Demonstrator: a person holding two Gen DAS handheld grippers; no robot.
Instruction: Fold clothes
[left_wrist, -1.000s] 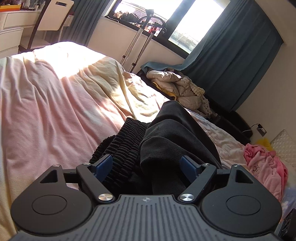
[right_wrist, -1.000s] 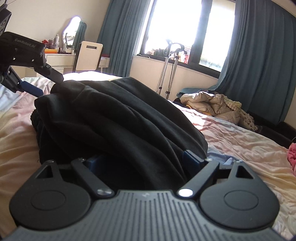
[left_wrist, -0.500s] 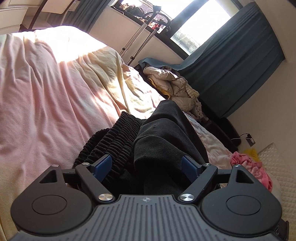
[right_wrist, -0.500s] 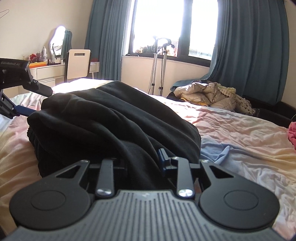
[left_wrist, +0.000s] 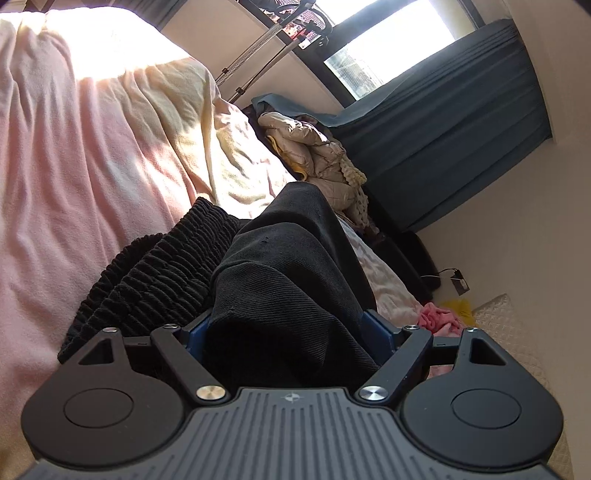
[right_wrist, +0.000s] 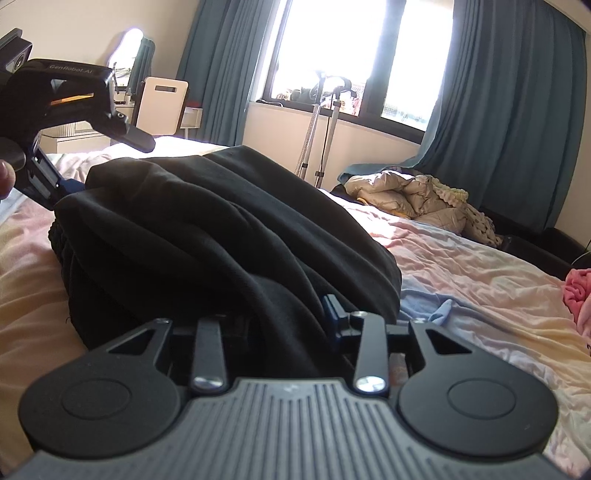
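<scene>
**Two Claws at a Black Bundle on the Bed**

A big black folded garment of soft thick cloth (right_wrist: 221, 236) lies in a heap on the bed with the pink and pale yellow sheet (left_wrist: 92, 155). Part of the heap is a crinkly black ribbed piece (left_wrist: 155, 273), which shows on the left side in the left wrist view.

The left gripper (left_wrist: 291, 328) sits at one end of the heap. Its two blue fingers stand wide apart, one on each side of a thick fold of the black cloth. The fold fills the gap between them. I cannot tell if the fingers press on it. In the right wrist view this same claw shows at the far left end of the heap, with a bit of a person's fingers beside it.

The right gripper (right_wrist: 277, 314) is at the near end of the heap. Its jaws have just been moving: they closed a lot and then opened a little. Black cloth lies between them and they are pinched on it. One blue finger (right_wrist: 332, 306) peeks out from under the fold.

Farther back on the bed lies a puffy cream jacket (right_wrist: 410, 195). A pink crumpled cloth (right_wrist: 576, 288) is near the right edge. Dark blue curtains (right_wrist: 506, 110) hang beside the bright window.
</scene>
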